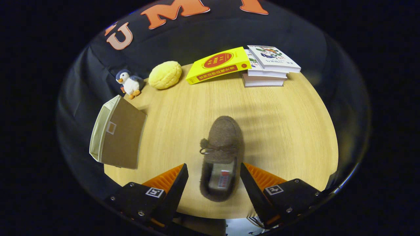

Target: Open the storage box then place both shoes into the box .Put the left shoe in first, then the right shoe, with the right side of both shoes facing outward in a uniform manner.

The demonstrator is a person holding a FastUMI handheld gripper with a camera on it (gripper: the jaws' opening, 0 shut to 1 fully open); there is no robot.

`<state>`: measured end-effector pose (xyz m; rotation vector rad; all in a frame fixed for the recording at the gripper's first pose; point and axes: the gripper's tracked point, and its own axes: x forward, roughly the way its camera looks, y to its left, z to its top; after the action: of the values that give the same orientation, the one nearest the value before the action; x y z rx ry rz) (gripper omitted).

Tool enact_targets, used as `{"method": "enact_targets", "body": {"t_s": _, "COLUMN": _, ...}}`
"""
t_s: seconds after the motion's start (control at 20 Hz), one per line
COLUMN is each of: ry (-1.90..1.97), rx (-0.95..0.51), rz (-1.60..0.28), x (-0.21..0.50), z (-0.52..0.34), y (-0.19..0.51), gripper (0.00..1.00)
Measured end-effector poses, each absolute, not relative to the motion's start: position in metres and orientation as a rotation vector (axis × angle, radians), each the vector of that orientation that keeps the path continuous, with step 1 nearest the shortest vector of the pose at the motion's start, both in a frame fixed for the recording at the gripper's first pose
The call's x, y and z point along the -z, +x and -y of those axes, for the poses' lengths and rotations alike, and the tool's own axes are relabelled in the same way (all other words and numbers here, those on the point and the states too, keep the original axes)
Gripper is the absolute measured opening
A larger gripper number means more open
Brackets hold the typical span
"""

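Note:
A brown fuzzy shoe (221,144) with a small bow lies on the wooden table (288,131), toe pointing away from me. Its heel end and opening sit between my fingers. My gripper (214,172) is open, a finger on each side of the shoe's heel, with a small gap to each side. A beige fabric storage box (119,136) stands at the table's left edge, well to the left of the fingers. Its opening faces left and its inside is hidden from me.
Beyond the shoe, at the table's far edge, lie a yellow book (218,65) leaning on a stack of white books (267,67), a yellow bun-shaped cushion (165,75) and a small penguin plush (130,83).

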<state>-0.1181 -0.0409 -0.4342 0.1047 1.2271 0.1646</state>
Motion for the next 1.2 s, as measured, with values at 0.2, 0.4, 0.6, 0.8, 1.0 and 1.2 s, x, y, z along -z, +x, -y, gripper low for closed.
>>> {"method": "enact_targets", "body": {"t_s": 0.2, "ry": 0.025, "rx": -0.185, "rz": -1.317, "x": 0.479, "z": 0.062, "y": -0.133, "gripper": 0.91}}
{"method": "enact_targets", "body": {"t_s": 0.4, "ry": 0.048, "rx": -0.175, "rz": -1.31, "x": 0.508, "z": 0.065, "y": -0.12, "gripper": 0.78}}
{"method": "enact_targets", "body": {"t_s": 0.6, "ry": 0.167, "rx": -0.146, "rz": -1.281, "x": 0.522, "z": 0.056, "y": -0.101, "gripper": 0.56}}
{"method": "enact_targets", "body": {"t_s": 0.8, "ry": 0.248, "rx": -0.127, "rz": -1.28, "x": 0.524, "z": 0.059, "y": -0.1, "gripper": 0.33}}
{"method": "enact_targets", "body": {"t_s": 1.0, "ry": 0.303, "rx": -0.043, "rz": -1.277, "x": 0.517, "z": 0.065, "y": -0.1, "gripper": 0.07}}
{"method": "enact_targets", "body": {"t_s": 1.2, "ry": 0.379, "rx": -0.033, "rz": -1.264, "x": 0.488, "z": 0.034, "y": -0.098, "gripper": 0.03}}
